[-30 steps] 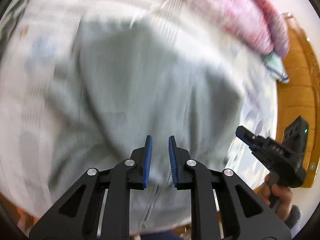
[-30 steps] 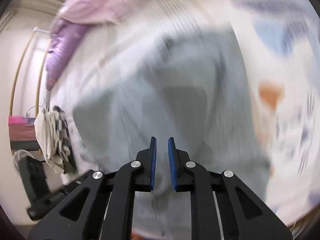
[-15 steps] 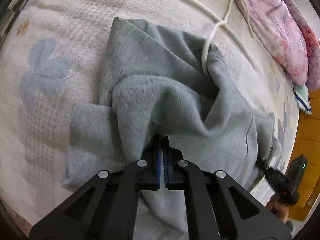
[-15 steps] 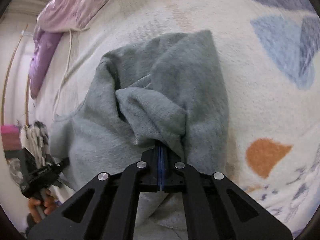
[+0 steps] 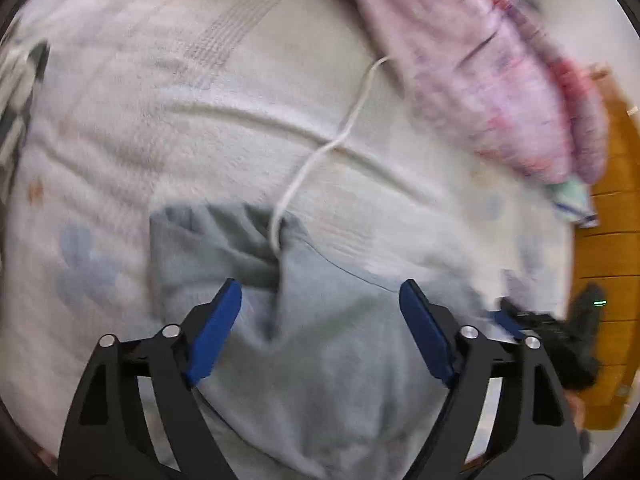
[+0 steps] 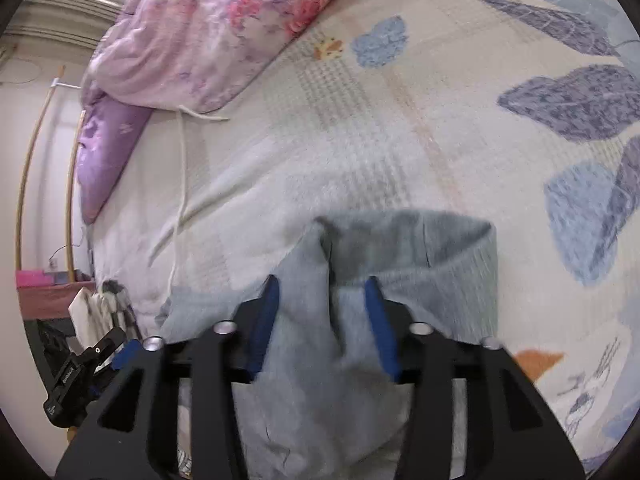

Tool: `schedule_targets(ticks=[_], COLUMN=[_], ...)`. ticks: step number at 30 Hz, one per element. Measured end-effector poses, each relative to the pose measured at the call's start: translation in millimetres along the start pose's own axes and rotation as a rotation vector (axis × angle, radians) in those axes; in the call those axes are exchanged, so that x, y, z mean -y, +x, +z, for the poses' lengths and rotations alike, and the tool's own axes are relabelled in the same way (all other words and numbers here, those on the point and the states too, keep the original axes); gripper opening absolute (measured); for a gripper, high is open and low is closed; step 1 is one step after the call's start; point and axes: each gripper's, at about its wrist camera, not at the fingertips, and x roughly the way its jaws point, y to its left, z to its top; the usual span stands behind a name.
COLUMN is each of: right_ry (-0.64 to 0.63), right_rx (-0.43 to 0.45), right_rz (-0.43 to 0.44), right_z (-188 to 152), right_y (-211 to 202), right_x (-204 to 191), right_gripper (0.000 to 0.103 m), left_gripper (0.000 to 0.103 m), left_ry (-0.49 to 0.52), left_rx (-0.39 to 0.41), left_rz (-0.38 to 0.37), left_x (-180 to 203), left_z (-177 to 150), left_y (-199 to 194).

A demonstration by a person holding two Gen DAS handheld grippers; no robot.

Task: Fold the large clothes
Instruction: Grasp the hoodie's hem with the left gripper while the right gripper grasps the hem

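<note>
A grey sweatshirt point(image 5: 320, 352) lies bunched on the bed, its folded edge toward the far side. My left gripper point(image 5: 320, 288) hovers over it with its jaws opening wide and the blue pads clear of the cloth. In the right wrist view the same sweatshirt point(image 6: 424, 248) shows a ribbed hem. My right gripper point(image 6: 321, 280) is over a raised fold, its jaws opening, and the fold stands between the pads without being pinched. Each gripper appears in the other's view: the right gripper point(image 5: 508, 316) at the right edge, the left gripper point(image 6: 116, 346) at the lower left.
The bedspread point(image 6: 400, 128) is pale with blue leaf prints. A white cord point(image 5: 320, 152) runs from the pink floral quilt point(image 5: 480, 64) down onto the sweatshirt. A purple pillow point(image 6: 104, 152) lies at the far left. Wooden flooring point(image 5: 604, 248) lies past the bed's right side.
Half a second ago both grippers were shut on folds of the grey sweatshirt. Both have let go and opened, and the sweatshirt now sits lower in both views.
</note>
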Motion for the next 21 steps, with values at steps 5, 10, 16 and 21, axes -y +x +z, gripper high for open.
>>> schedule_targets(ticks=[5, 10, 16, 21], right_ry=[0.050, 0.071, -0.036, -0.121], right_rx=[-0.123, -0.140, -0.063, 0.007], right_rz=[0.006, -0.011, 0.072, 0.117], right_z=[22, 27, 10, -28], right_y=[46, 68, 38, -16], right_x=[-8, -7, -10, -19], right_gripper=[0.046, 0.043, 0.014, 0.014], left_gripper=[0.081, 0.058, 0.014, 0.013], left_ry=[-0.003, -0.003, -0.090, -0.026], left_rx=[-0.202, -0.239, -0.174, -0.047], left_rz=[0.140, 0.138, 0.071, -0.027], left_x=[-12, -11, -36, -29], left_z=[26, 40, 33, -6], left_y=[70, 95, 71, 2])
